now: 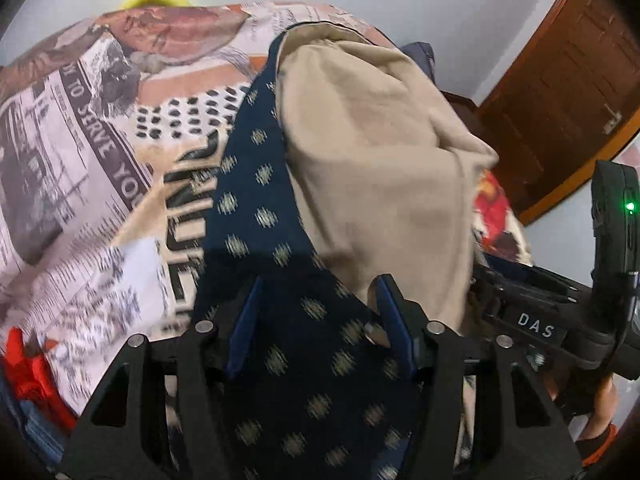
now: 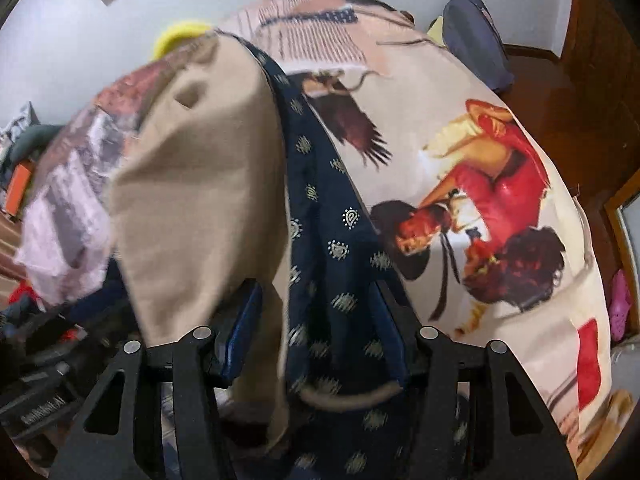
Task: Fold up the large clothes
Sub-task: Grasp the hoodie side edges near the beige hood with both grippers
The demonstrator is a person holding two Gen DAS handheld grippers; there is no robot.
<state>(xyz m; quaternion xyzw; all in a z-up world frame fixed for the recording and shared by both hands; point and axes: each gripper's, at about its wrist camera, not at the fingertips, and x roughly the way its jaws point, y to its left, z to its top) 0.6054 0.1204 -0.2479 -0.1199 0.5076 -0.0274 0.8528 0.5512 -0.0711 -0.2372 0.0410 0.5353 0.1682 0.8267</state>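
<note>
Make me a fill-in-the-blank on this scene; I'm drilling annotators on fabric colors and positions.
1. The navy garment carries small pale ____ in rows.
2. In the left wrist view, the beige cloth lies to the ____ of the navy fabric.
3. Both lie on a printed bedsheet whose pictured figure wears ____.
4. Between the left gripper fingers sits ____ fabric.

Missing: motifs; right; red; navy

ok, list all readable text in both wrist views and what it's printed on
"DAS": label on the right gripper, seen in the left wrist view.
"TO SERVE YOU": black banner on the printed bedsheet.
Large black letters and newspaper print on the sheet: too blurred.
Label at lower left of right wrist view: unreadable.
</note>
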